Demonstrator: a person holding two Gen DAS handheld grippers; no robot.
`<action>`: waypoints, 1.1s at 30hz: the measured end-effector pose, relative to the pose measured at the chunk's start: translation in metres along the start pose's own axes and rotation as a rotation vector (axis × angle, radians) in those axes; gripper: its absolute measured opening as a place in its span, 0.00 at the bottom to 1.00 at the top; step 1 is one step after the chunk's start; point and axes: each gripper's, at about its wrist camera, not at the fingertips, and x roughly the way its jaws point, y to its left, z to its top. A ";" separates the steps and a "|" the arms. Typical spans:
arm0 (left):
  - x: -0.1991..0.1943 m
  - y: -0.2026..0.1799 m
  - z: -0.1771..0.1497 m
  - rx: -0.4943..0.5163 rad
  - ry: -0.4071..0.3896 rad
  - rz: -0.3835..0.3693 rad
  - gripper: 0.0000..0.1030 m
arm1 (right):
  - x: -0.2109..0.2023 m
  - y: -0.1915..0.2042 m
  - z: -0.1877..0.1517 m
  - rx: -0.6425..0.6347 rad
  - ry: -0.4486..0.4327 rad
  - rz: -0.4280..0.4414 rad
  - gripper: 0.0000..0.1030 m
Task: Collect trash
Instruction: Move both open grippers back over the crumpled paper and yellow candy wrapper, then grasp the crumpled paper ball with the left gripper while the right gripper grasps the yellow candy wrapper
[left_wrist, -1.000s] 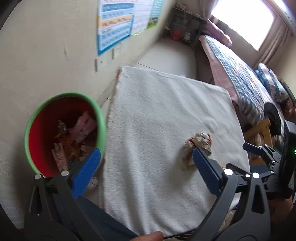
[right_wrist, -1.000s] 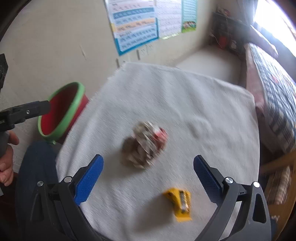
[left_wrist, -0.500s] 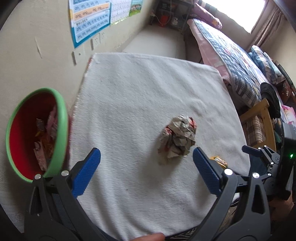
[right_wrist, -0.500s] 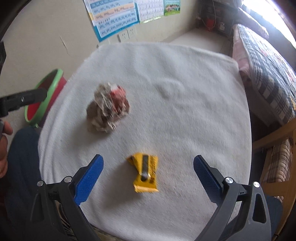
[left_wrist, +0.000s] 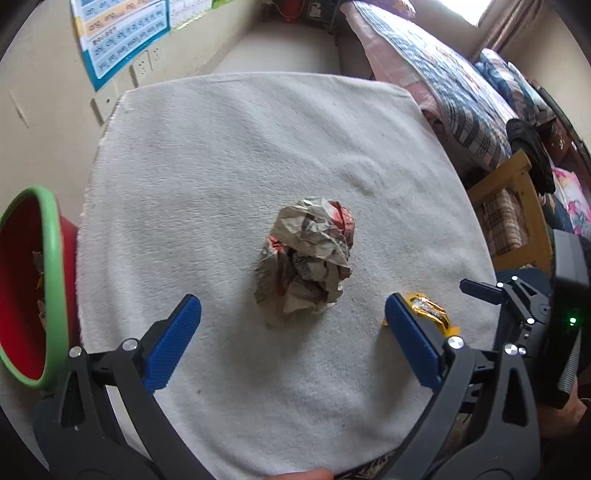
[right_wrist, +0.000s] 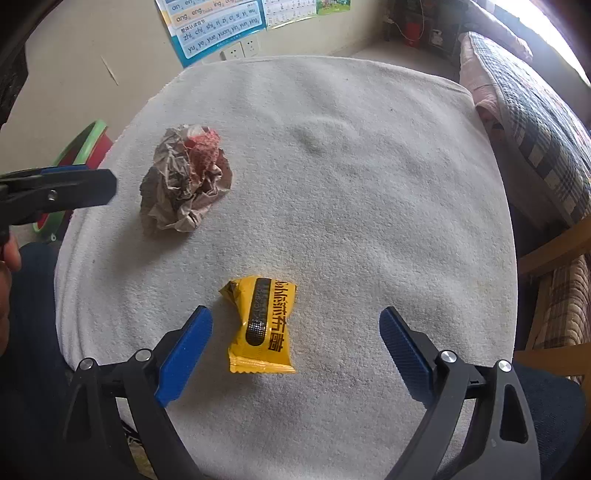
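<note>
While both claws hang over the towel-covered tabletop (left_wrist: 229, 155), neither has taken anything yet, so the step in hand looks like the approach to two pickups at once. Taking the crumpled paper ball (left_wrist: 306, 258) as the landmark: it lies near the middle of the tabletop, and the left claw (left_wrist: 291, 332) is poised just short of it with its blue pads spread wide and nothing between them. To the left of the ball, off the tabletop's edge and lower, stands the red bin with the green rim (left_wrist: 50, 280), with some scraps already inside, though its contents are too cut off to name. On the ball's other side, nearer the person, lies the yellow snack wrapper (right_wrist: 262, 328).

Over that wrapper sits the right claw (right_wrist: 295, 339), whose jaws have just been closing a little but stand well apart, the wrapper lying between them and untouched by either pad.

As I judge it, the next move calls for each claw to drop the last bit, centre its piece, and squeeze. The ball is soft and should crush into a grip easily. The wrapper is flat and slick against the towel, so the pads need to reach low and pinch its raised middle, or they may slide over it or snag the cloth.
</note>
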 end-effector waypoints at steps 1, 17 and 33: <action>0.003 -0.001 0.001 0.004 0.006 0.002 0.95 | 0.001 0.000 0.000 0.000 0.002 0.002 0.84; 0.048 -0.001 0.016 -0.013 0.060 -0.006 0.76 | 0.010 0.001 0.001 -0.015 0.032 -0.002 0.52; 0.037 0.015 -0.008 -0.038 0.085 -0.078 0.22 | 0.011 0.010 0.003 -0.004 0.039 -0.002 0.27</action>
